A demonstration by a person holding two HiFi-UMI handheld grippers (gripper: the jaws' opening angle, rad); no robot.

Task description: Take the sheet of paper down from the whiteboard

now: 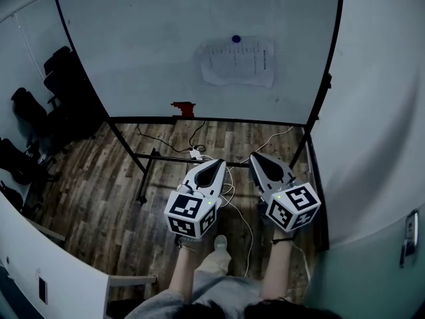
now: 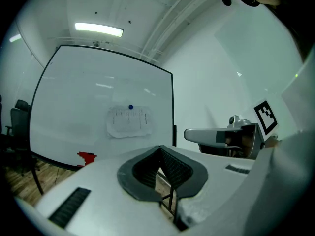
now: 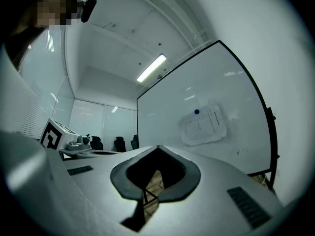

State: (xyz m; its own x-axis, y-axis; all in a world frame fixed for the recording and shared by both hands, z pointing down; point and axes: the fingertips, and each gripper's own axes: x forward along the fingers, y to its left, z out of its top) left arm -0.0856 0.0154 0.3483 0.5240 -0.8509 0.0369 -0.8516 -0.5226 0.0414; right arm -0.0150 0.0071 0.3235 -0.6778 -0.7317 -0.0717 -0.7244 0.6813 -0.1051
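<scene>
**A:** Where is the sheet of paper?

**B:** It's on the whiteboard, up and right of centre, held by a blue magnet at its top edge.

**A:** And the tools?

**B:** The left gripper and the right gripper are both clenched and empty. They sit side by side, well short of the board.

**A:** Then I'd call this the approach. Next, they close in, and one opens to pinch a paper edge while the magnet is dealt with.

**B:** Agreed. The head view alone shows the wooden floor, the board's stand and a power strip. Only the gripper views show the ceiling light, and they confirm nothing sits between the jaws.
</scene>
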